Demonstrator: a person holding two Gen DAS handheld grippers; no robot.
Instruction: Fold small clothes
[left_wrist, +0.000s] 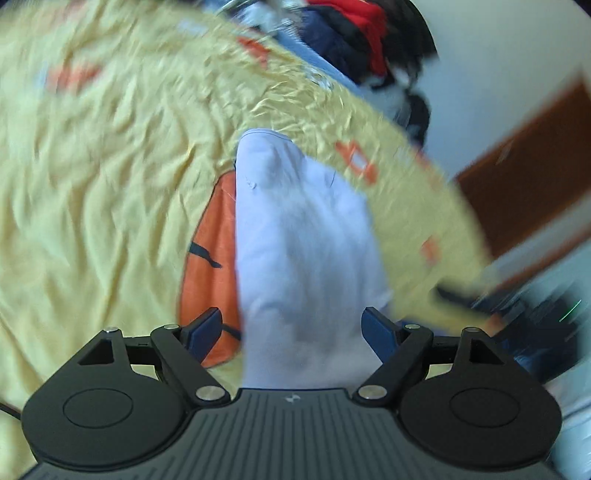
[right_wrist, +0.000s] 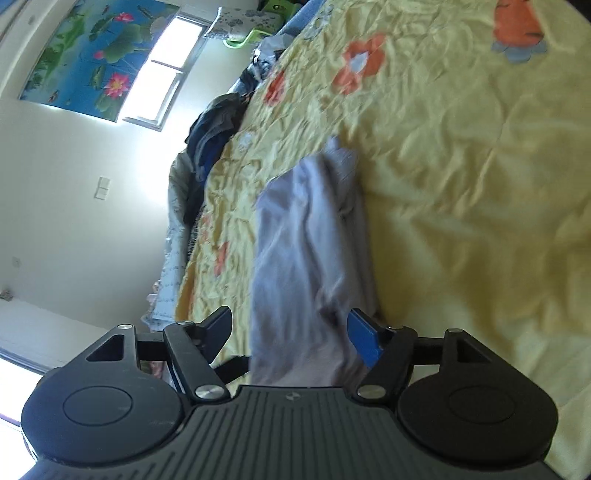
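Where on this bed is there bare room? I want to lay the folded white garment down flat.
Free: the wide plain stretch of yellow bedspread to the right of the white garment in the right wrist view. In the left wrist view, the bedspread left of the orange patch is also bare. Crowded: the pile of dark clothes along the bed's far edge.

A lived-in bedroom at home.

The bed (right_wrist: 461, 184) was spread with a crumpled yellow quilt (left_wrist: 110, 184) patterned in orange flowers, and loose clothes were piled (right_wrist: 214, 133) along its far edge. On the pale wall hung a bright lotus-pond picture (right_wrist: 85, 55) beside a sunlit window (right_wrist: 166, 74), with a light switch (right_wrist: 102, 188) lower down. A brown wooden door (left_wrist: 524, 162) stood past the bed's corner.
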